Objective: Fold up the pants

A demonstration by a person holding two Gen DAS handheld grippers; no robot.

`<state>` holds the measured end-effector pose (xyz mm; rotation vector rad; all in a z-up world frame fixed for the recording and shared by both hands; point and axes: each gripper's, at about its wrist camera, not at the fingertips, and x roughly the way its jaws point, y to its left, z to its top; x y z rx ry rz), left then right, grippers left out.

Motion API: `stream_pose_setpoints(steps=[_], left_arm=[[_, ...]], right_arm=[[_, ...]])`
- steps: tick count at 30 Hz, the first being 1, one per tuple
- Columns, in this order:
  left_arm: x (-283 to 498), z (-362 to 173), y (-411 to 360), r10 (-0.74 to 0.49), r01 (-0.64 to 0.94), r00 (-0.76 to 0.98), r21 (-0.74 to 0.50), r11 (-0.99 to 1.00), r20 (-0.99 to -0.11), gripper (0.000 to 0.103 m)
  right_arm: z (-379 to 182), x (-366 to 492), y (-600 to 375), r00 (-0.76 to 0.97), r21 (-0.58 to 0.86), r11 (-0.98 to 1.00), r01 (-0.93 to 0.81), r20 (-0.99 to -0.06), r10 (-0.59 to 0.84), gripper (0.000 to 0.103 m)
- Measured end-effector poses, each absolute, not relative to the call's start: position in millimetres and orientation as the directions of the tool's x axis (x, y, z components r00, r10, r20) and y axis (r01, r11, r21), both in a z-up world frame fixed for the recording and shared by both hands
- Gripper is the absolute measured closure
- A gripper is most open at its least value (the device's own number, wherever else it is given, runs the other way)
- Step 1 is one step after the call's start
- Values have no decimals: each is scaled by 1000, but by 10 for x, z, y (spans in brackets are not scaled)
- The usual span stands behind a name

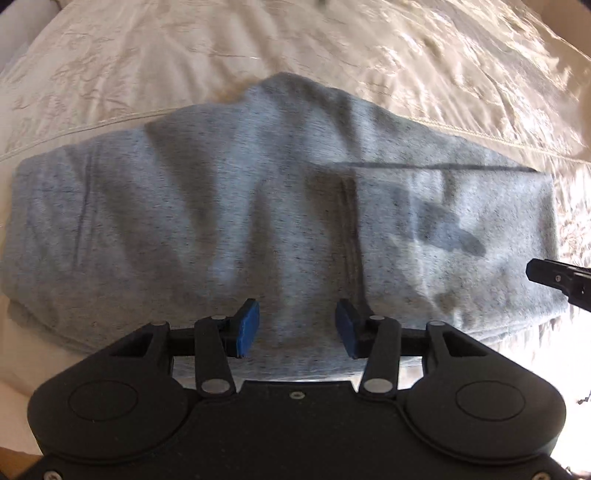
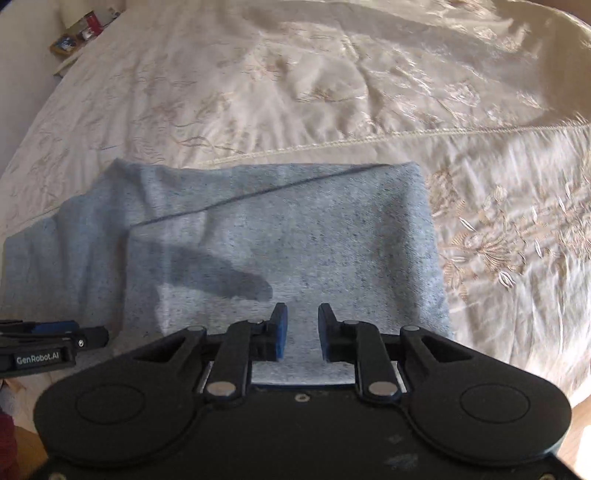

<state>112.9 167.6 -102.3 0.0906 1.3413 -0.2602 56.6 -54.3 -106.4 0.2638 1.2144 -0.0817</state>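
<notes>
Grey marled pants [image 1: 280,221] lying flat on a bed under a cream embroidered bedspread [image 1: 332,55], already folded into a broad oblong bundle near the front edge of the bed. One layer laid over another on the right-hand part, its edge showing as a thin dark line across the cloth. Rounded folded end at the right, neat in the right wrist view; looser, rumpled cloth toward the left. A bump of fabric rising along the far edge in the left wrist view.

Left gripper [image 1: 297,328] poised over the near edge of the bundle, blue pads [image 1: 246,326] moderately apart, nothing between them. Right gripper [image 2: 303,330] over the near edge of the right-hand part, pads [image 2: 279,330] narrowly apart, likewise gripping nothing. Each gripper just visible at the side of the other's view, both beside the bundle. Small clutter on a stand [image 2: 79,35] far off at the bed's corner.

Judged well along: legs apparently brought together and at least one fold across made. Probably left: one more fold to halve the bundle, or a smoothing of the wrinkled left part
</notes>
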Motion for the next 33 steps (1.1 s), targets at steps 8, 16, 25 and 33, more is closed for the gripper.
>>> stream_pose_setpoints(steps=[8, 16, 25, 33], left_arm=[[1110, -912, 2576, 8, -84, 233, -12, 996, -972, 49], [1259, -848, 3281, 51, -174, 280, 2, 985, -959, 43], [1628, -1071, 3789, -7, -75, 275, -29, 997, -961, 31], [1769, -1642, 3950, -158, 57, 117, -152, 987, -981, 0]], right_arm=[[-1214, 811, 230, 302, 261, 963, -67, -915, 269, 83], [-1516, 833, 504, 200, 243, 967, -79, -946, 254, 83], [-1575, 895, 703, 195, 143, 989, 42, -972, 132, 83], [-1627, 987, 916, 194, 73, 987, 142, -980, 44, 80]])
